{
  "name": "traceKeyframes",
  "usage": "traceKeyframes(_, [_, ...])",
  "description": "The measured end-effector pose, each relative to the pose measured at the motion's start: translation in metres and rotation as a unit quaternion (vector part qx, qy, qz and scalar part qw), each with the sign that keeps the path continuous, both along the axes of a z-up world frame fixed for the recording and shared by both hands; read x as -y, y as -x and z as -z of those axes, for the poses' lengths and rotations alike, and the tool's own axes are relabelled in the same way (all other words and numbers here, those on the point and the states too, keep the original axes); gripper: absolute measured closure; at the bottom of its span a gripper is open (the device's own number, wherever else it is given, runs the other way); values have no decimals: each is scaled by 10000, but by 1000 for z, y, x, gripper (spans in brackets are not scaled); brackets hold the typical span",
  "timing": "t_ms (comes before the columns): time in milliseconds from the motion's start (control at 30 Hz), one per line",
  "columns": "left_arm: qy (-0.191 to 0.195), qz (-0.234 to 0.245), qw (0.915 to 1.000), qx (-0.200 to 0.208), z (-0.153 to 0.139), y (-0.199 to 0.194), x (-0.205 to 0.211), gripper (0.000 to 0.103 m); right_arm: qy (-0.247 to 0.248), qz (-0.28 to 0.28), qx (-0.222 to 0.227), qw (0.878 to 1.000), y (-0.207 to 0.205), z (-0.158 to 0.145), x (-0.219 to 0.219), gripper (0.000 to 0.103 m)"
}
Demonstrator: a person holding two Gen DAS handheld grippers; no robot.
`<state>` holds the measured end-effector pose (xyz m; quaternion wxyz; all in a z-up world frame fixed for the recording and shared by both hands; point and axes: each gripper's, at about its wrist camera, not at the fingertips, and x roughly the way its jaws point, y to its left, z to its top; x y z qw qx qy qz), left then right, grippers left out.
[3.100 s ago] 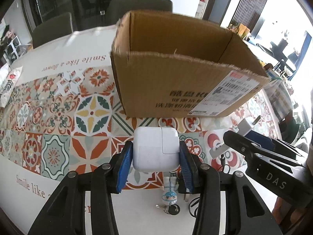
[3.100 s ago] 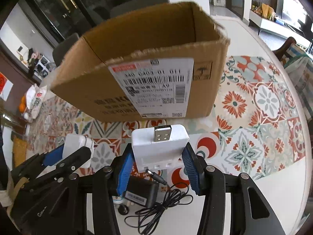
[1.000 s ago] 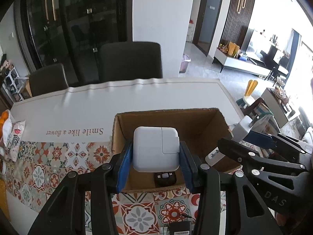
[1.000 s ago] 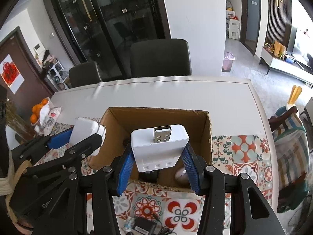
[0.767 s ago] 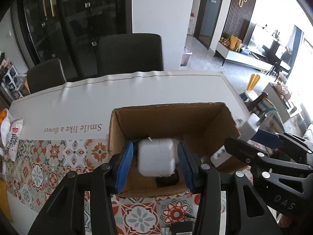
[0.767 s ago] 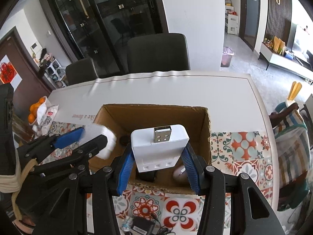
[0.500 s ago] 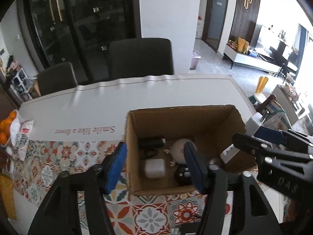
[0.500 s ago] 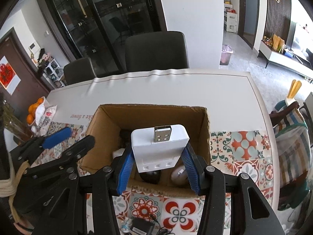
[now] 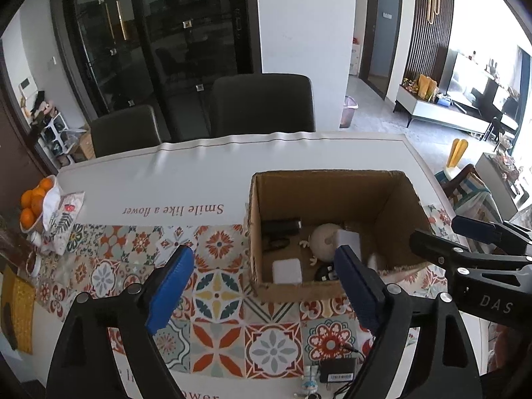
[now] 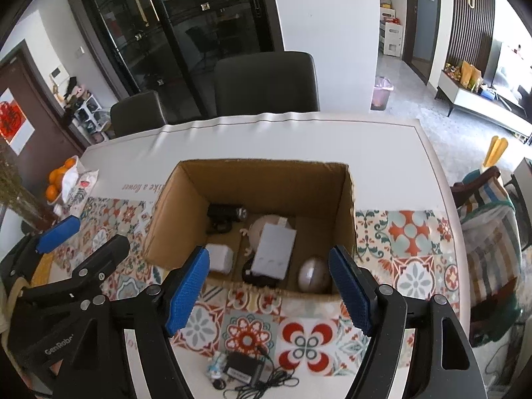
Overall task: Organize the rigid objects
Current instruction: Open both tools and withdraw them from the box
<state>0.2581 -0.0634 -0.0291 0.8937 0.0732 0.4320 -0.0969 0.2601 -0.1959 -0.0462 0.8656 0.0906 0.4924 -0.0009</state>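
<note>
An open cardboard box [image 9: 392,196] [image 10: 347,199] stands on the patterned tablecloth. Inside lie a white square charger [image 9: 287,271] [image 10: 219,257], a white USB adapter [image 10: 274,249] [image 9: 348,239], a round beige toy [image 9: 322,241], a grey mouse [image 10: 312,274] and black items [image 10: 226,214]. My left gripper [image 9: 262,286] is open and empty, high above the table left of the box. My right gripper [image 10: 267,286] is open and empty above the box's near wall. Each gripper shows in the other's view.
A black power adapter with cable [image 10: 242,370] [image 9: 337,369] and a small figurine keychain [image 10: 216,370] lie on the table near me. A bag of oranges [image 9: 33,199] sits at the far left. Two dark chairs [image 9: 262,103] stand behind the table.
Both grippers opened over the box. The white charger and then the USB adapter dropped into it. The left gripper has drifted left of the box.
</note>
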Motion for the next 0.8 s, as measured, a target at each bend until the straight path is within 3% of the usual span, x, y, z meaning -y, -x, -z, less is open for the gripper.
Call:
traceKeyframes(433, [34, -118, 9999, -23, -1, 46, -18, 11, -2, -143, -64, 9999, 46, 0, -10, 23])
traceKeyframes(800, [-177, -320, 9990, -241, 19, 73, -31, 11, 4, -447, -363, 9983, 68, 20, -26, 23])
